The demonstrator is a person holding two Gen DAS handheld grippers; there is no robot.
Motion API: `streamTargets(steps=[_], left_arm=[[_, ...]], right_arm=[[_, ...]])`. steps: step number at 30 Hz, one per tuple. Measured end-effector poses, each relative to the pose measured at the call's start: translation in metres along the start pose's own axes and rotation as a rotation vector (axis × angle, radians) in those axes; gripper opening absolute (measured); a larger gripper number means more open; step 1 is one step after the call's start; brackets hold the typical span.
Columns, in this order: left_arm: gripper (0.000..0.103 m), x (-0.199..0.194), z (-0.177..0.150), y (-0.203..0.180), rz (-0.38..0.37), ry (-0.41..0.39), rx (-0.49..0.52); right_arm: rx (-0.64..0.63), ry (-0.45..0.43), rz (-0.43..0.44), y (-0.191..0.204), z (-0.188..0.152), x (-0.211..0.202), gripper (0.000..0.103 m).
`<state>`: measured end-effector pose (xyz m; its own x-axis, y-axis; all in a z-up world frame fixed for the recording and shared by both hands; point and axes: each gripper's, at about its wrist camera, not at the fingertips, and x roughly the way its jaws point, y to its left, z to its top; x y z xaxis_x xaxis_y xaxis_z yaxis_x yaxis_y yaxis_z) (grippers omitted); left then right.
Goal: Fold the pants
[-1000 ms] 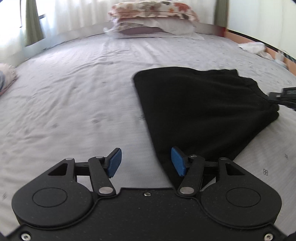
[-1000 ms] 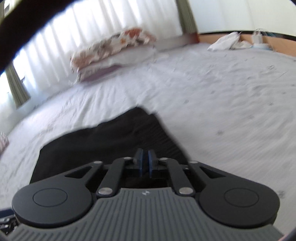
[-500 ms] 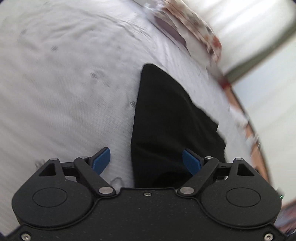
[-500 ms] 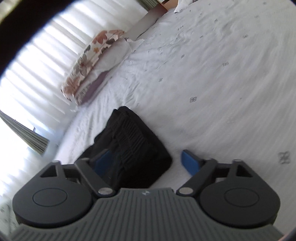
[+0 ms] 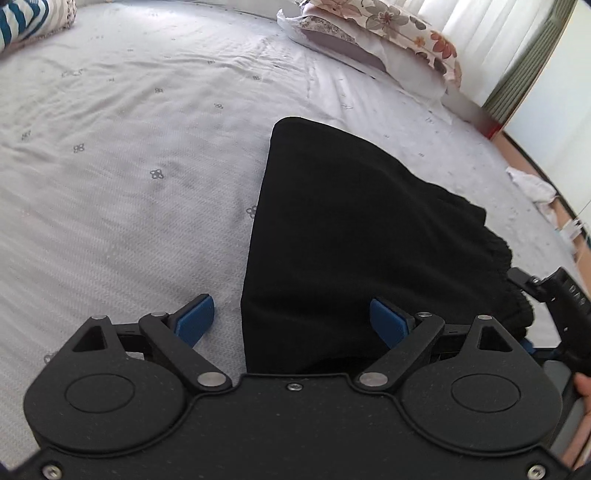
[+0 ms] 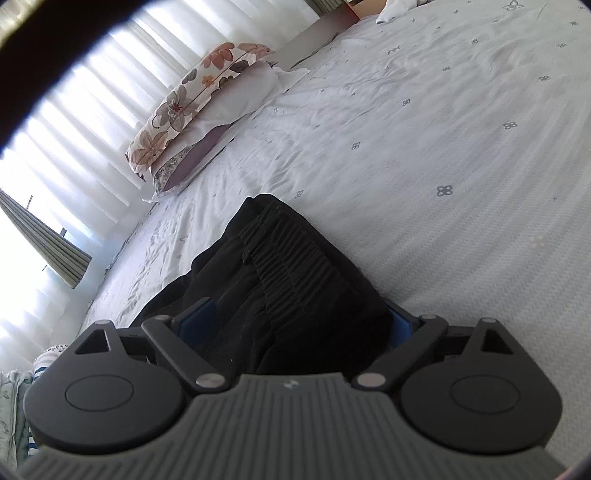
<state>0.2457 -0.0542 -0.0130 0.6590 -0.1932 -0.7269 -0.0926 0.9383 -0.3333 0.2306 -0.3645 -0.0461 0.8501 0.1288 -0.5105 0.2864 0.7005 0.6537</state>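
Note:
The black pants (image 5: 351, 236) lie folded on the grey bed sheet (image 5: 129, 166); the elastic waistband end (image 6: 295, 266) shows in the right wrist view. My left gripper (image 5: 291, 325) is open wide over the near left edge of the pants, one blue pad (image 5: 195, 319) above the sheet, the other (image 5: 388, 325) above the cloth. My right gripper (image 6: 295, 325) is open wide, its jaws on either side of the bunched waistband end, with cloth between the pads. The right gripper also shows at the right edge of the left wrist view (image 5: 554, 306).
A floral pillow (image 5: 388, 22) on a stack lies at the head of the bed, by white curtains (image 6: 92, 110). A striped item (image 5: 22, 18) lies at the far left. A white cloth (image 5: 532, 188) lies near the bed's right edge.
My right gripper went from shut to open wide and now straddles the waistband end. My left gripper opened wider and swung over the pants' near edge.

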Motion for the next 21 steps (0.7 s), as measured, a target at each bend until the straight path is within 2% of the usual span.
streamTargets(steps=[7,9,12,14,18,21], left_arm=[[0.091,-0.002,-0.001,0.002,-0.011,0.010,-0.018],[0.092,-0.004,-0.001,0.005,-0.049,0.038,-0.048],[0.096,-0.007,-0.006,0.012,-0.174,0.083,-0.128],[0.100,-0.003,-0.005,0.020,-0.229,0.093,-0.201],[0.099,0.010,0.002,0.035,-0.288,0.079,-0.347],[0.090,0.020,0.010,0.031,-0.271,0.068,-0.334]], right_arm=[[-0.004,0.007,0.009,-0.001,0.000,-0.002,0.093],[0.011,0.006,0.023,-0.002,-0.003,-0.006,0.093],[-0.014,0.010,0.028,0.001,-0.005,-0.006,0.093],[-0.005,0.010,0.029,0.000,-0.002,-0.003,0.093],[0.015,0.006,0.036,0.000,0.002,0.004,0.093],[-0.002,-0.002,0.025,0.003,0.001,0.009,0.090]])
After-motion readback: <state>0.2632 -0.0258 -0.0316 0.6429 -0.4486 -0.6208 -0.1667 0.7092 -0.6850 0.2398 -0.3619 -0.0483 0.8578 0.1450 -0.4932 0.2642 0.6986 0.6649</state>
